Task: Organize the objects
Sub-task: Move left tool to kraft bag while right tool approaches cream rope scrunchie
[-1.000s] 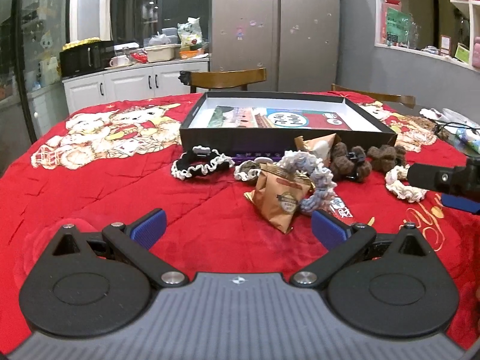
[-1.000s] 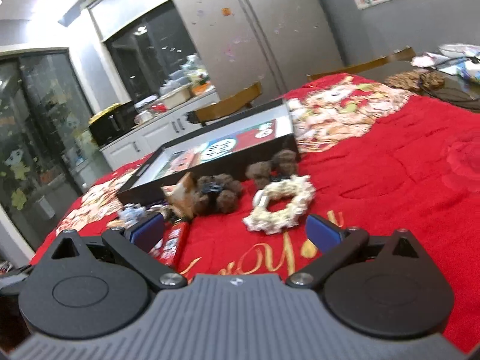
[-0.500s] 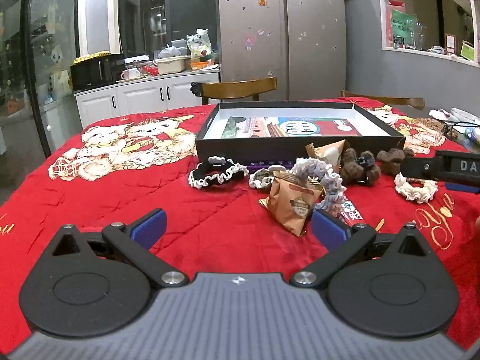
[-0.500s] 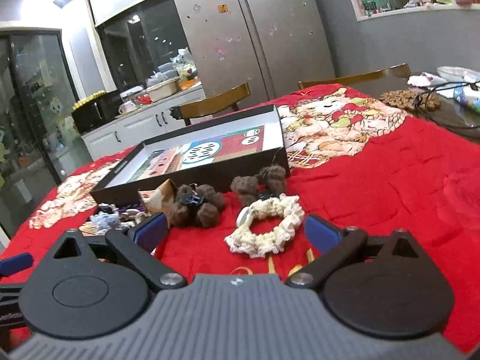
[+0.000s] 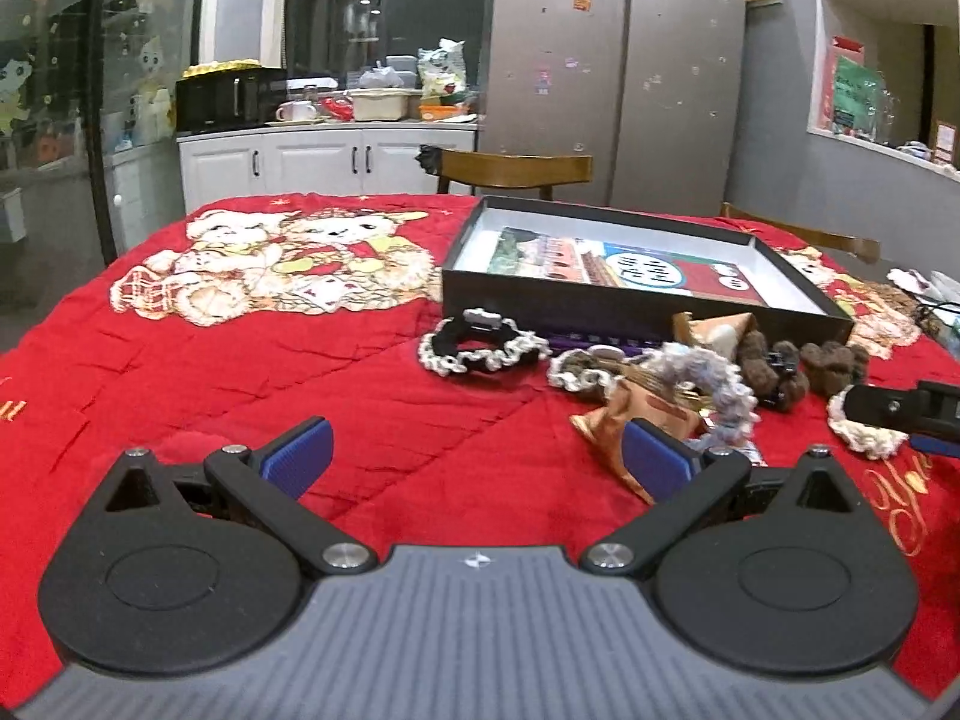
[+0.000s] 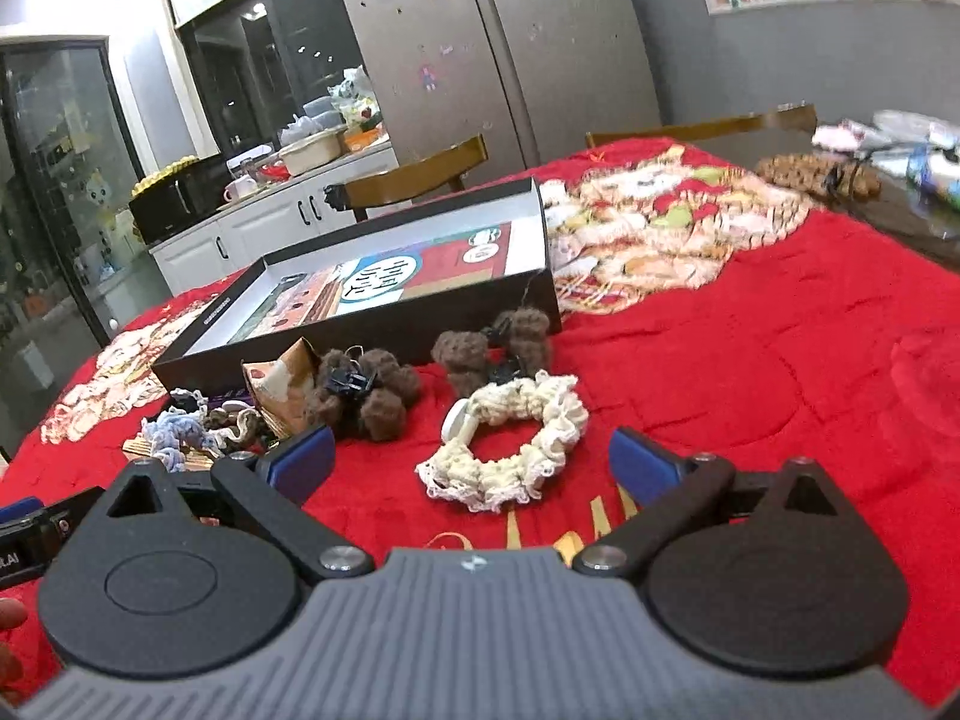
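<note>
Hovering open over red cloth (image 5: 300,390), left tool (image 5: 474,456) with side lettering (image 6: 7,561) "LAI"

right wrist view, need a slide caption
Open right gripper hovers before a cream scrunchie, brown hair clips and black box behind.

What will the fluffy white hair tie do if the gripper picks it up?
The white hair tie looks like soft ruffled fabric, so it will probably flop and sag. It seems light, and likely won't roll or break. Its frills should give the right gripper easy grip.
</note>
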A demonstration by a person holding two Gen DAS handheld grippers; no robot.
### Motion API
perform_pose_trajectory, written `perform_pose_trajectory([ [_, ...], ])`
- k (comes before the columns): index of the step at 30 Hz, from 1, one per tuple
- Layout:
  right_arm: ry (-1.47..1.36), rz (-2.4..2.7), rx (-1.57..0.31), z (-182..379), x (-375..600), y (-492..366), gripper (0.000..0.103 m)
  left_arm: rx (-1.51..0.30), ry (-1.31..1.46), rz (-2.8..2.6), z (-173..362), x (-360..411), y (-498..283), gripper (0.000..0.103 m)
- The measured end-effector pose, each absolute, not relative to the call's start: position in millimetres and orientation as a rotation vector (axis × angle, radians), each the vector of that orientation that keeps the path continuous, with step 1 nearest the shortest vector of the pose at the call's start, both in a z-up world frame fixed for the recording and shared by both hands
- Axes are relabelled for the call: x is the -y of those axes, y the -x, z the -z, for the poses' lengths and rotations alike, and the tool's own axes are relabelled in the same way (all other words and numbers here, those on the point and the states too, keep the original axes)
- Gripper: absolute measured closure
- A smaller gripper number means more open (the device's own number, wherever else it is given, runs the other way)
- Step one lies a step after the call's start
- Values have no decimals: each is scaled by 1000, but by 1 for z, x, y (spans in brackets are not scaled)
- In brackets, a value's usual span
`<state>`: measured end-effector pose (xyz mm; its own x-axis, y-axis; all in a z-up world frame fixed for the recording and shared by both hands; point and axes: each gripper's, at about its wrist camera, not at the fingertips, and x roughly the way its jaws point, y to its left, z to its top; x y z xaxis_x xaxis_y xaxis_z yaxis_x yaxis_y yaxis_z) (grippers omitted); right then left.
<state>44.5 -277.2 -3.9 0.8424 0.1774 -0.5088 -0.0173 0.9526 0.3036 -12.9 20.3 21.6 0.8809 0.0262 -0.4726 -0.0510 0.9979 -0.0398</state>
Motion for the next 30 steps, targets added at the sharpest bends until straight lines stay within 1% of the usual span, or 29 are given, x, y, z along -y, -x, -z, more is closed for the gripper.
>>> perform_pose_trajectory([
  [7, -294, -111, -577, 6, 275, -49, 5, -497, 43, -34, -20, -21, 2, 0],
  [11, -278, -89, -596, 7, 272, -52, 9, -488, 33, -21, -20, -19, 0, 0],
  [15, -262, -86, -601, 7, 270, -53, 10, -513, 51, -1, -17, -20, -6, 0],
  [19, -243, -65, -602, 7, 266, -53, 16, -541, 75, -19, -16, -25, -12, 0],
  [24, -270, -58, -590, 7, 268, -53, 18, -580, 62, -23, -14, -26, -19, 0],
  [26, -293, -56, -579, 7, 270, -52, 24, -586, 60, -8, -12, -26, -21, 0],
  [30, -330, -66, -568, 7, 276, -51, 30, -584, 94, 0, -11, -29, -25, 0],
])
